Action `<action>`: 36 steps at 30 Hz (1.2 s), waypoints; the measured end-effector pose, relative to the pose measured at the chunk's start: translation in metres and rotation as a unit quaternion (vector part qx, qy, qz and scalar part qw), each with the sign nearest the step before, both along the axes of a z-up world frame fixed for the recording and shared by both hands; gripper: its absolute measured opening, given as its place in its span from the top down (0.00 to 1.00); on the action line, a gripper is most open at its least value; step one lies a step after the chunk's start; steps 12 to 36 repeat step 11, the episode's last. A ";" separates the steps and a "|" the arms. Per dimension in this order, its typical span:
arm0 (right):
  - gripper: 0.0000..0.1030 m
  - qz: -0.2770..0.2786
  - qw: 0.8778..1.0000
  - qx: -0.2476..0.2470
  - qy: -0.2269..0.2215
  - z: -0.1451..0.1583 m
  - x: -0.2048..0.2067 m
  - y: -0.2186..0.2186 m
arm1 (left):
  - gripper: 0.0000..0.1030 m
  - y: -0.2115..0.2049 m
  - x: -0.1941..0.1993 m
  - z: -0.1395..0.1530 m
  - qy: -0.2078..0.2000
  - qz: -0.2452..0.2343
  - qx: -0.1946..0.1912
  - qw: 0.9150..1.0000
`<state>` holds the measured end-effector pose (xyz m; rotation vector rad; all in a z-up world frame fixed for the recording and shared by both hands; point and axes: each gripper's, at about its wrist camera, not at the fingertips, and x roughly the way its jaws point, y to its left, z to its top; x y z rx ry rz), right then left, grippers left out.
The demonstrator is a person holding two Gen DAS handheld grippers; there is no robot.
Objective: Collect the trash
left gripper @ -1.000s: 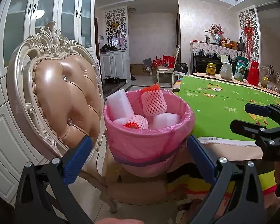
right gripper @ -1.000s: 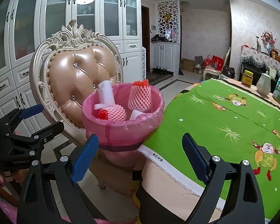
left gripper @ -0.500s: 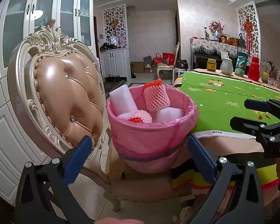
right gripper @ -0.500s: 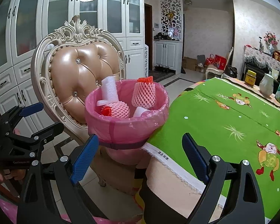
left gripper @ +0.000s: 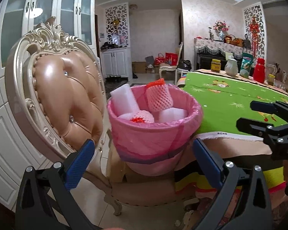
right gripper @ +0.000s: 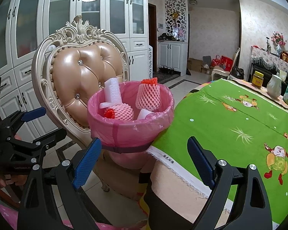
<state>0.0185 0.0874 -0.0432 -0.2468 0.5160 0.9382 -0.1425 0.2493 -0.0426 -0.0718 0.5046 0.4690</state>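
Pink-lined trash bin (left gripper: 153,134) sits on the tufted chair (left gripper: 67,103) beside the green tablecloth (right gripper: 230,118), holding foam fruit nets (right gripper: 147,95); left gripper (left gripper: 144,161) and right gripper (right gripper: 144,159) both spread wide, holding nothing

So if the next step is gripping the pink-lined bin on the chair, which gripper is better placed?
Probably the left. In its own view the left gripper has open jaws framing the bin squarely. The right gripper, also open, faces the tablecloth edge, with the bin off toward its left finger.
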 end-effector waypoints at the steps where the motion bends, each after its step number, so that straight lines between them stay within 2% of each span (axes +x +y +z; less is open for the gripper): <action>1: 0.17 0.000 1.000 0.000 0.000 0.000 0.000 0.000 | 0.04 0.001 0.001 -0.001 0.001 0.000 -0.002 1.000; 7: 0.17 0.000 1.000 0.000 -0.001 0.000 0.000 0.000 | 0.04 0.003 0.003 -0.004 0.009 0.004 -0.013 1.000; 36: 0.17 -0.001 1.000 0.001 0.000 -0.001 0.000 -0.001 | 0.04 0.005 0.004 -0.007 0.012 0.012 -0.010 1.000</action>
